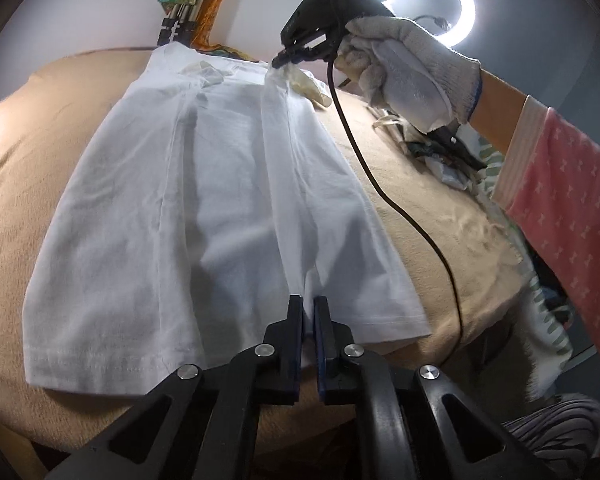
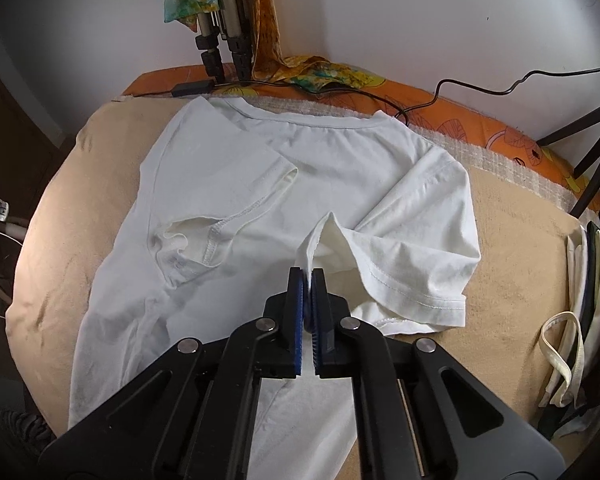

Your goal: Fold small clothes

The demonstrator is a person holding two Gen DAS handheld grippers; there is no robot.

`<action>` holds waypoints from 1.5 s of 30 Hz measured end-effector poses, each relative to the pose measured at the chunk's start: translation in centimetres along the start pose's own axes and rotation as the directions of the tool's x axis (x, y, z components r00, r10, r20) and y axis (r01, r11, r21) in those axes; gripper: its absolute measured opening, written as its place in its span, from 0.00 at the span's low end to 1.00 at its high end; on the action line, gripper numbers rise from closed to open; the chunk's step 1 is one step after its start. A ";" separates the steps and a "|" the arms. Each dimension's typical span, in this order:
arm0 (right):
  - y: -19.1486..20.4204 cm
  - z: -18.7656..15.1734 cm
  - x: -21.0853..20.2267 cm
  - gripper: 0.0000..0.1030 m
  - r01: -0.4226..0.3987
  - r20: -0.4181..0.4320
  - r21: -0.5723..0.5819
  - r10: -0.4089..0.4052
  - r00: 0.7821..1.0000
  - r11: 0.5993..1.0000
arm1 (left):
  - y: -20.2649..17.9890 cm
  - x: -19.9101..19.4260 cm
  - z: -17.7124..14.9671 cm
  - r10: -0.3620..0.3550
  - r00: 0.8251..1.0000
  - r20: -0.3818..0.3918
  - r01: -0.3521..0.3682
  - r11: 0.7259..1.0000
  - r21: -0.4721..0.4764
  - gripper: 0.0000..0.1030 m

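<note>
A white T-shirt (image 1: 204, 184) lies on the tan padded surface (image 1: 40, 152), its left side folded in. My left gripper (image 1: 308, 304) is shut on the shirt's bottom hem at the near edge. My right gripper (image 1: 284, 60) shows in the left wrist view, held by a gloved hand, shut on the fabric near the right sleeve at the far end. In the right wrist view the right gripper (image 2: 308, 276) pinches a raised fold of the T-shirt (image 2: 236, 152) beside the right sleeve (image 2: 420, 256). The collar lies at the far edge.
A black cable (image 1: 380, 184) runs across the tan surface to the right of the shirt. A pile of clothes (image 2: 576, 312) lies at the right edge. Tripod legs (image 2: 220, 48) and an orange patterned cloth (image 2: 480, 120) stand at the back. A ring light (image 1: 428, 0) shines above.
</note>
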State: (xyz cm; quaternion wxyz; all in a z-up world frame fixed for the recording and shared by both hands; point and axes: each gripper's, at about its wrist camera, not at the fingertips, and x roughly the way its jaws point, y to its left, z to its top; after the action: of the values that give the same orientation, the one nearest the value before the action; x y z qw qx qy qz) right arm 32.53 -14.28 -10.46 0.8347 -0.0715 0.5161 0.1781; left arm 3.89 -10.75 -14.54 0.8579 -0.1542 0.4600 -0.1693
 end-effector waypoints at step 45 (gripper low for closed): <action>-5.7 1.2 1.7 0.04 -0.122 -0.026 0.275 0.134 0.991 0.954 | 4.0 -4.5 0.1 -0.003 0.994 0.110 0.017 0.992 -0.128 0.19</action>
State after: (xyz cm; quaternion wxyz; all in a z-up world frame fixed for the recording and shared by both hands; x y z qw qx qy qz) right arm 36.37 -18.84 -11.78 0.8115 0.0737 0.5578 0.1576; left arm 2.22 -5.17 -12.84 0.8692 -0.2204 0.4215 -0.1347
